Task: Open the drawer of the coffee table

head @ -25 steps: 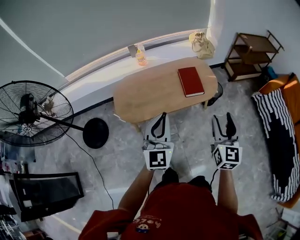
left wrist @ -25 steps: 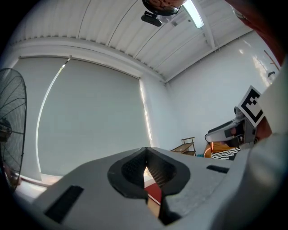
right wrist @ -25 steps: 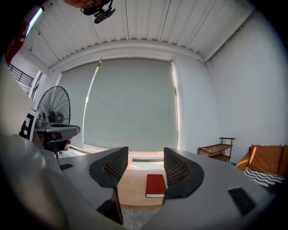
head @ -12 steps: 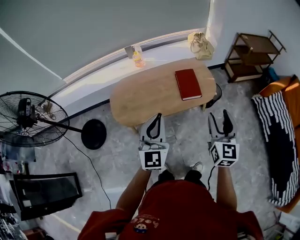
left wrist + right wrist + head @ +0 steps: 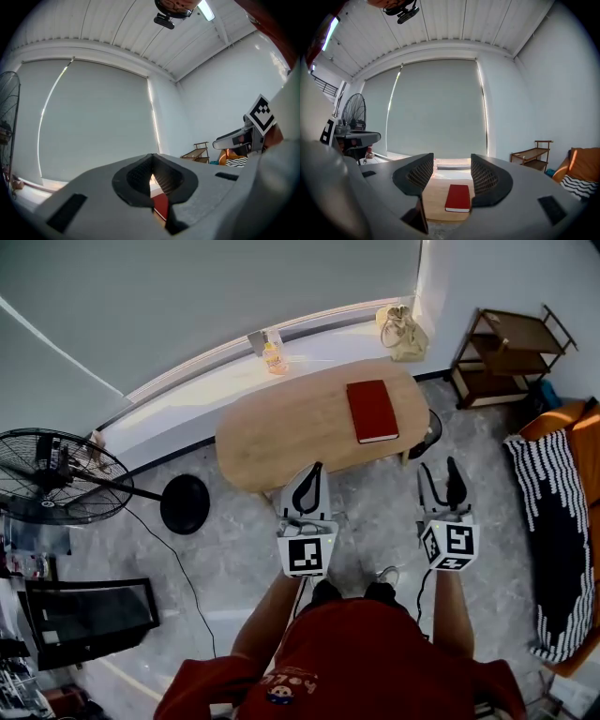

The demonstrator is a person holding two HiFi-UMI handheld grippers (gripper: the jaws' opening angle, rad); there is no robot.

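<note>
Standing just short of the bench (image 5: 291, 432): oval wooden top, long axis running left-right across the head view, near long edge facing this way, w/ a red book (image 5: 372, 411) toward its right end. No drawer showing in any view; prob. tucked under the top on the near side, so not yet opened as far as can be judged. Holding left claw (image 5: 314, 474) closed, pads together, nothing btwn; tip over the near edge approx. mid-length, height above it unclear. Holding right claw (image 5: 441, 472) wide apart, empty, over the floor by the bench's right end, looking along the top at the book. Ahead and below for both; left nearer. Prob. needs a crouch, coming in low & square to the long edge.
</note>
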